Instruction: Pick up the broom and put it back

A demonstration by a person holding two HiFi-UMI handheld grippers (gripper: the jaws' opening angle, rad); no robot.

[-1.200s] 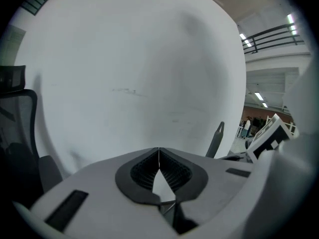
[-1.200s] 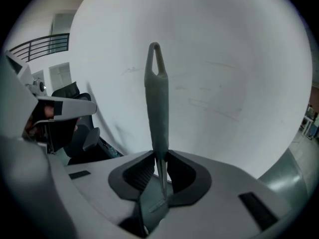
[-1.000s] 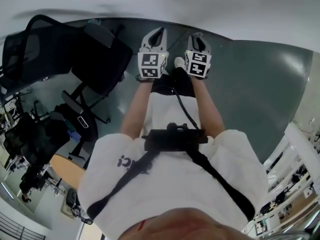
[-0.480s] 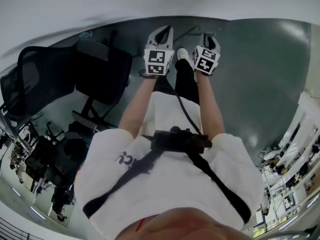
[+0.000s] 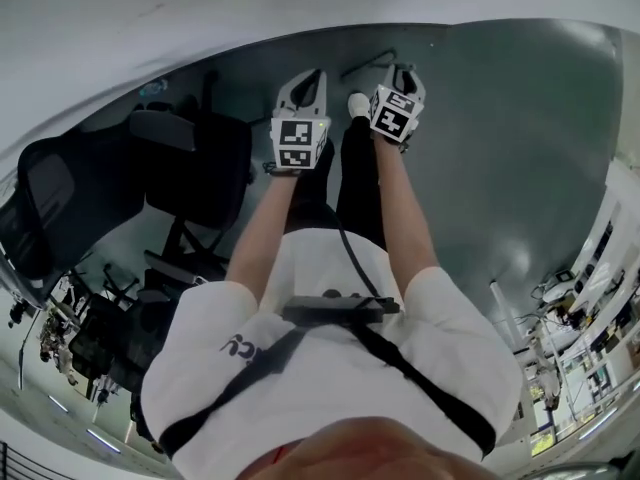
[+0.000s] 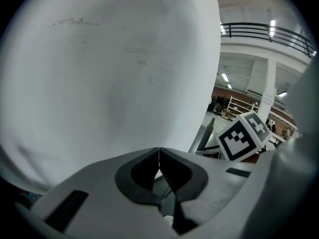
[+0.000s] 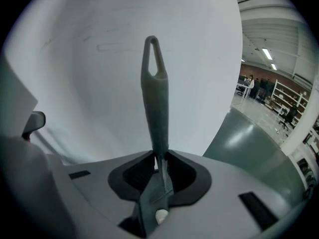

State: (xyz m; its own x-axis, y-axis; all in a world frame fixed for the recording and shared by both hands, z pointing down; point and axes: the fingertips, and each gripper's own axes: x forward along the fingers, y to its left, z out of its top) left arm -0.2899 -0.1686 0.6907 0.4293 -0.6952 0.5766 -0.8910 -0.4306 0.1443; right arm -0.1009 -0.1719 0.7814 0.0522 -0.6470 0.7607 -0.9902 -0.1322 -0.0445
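In the right gripper view my right gripper [image 7: 159, 159] is shut on a slim grey broom handle [image 7: 155, 103]. The handle's looped end [image 7: 153, 58] sticks out past the jaws toward a white wall. The broom's head is hidden behind the gripper. The left gripper [image 6: 158, 154] shows its jaws pressed together with nothing between them, facing the same wall. Seen from the head camera, both grippers are held out in front of the person, the left gripper [image 5: 303, 88] beside the right gripper [image 5: 402, 76], over the floor near the wall's foot.
Black office chairs [image 5: 195, 163] stand close on the left. Grey-green floor [image 5: 510, 168] spreads to the right, and the white wall [image 5: 300, 8] runs across ahead. The person's white shoe [image 5: 357, 103] lies between the grippers. The right gripper's marker cube [image 6: 244, 136] shows in the left gripper view.
Both grippers have sunk lower and reached toward the wall's foot. The right one has rolled, so its cube faces differently. The handle stays gripped.
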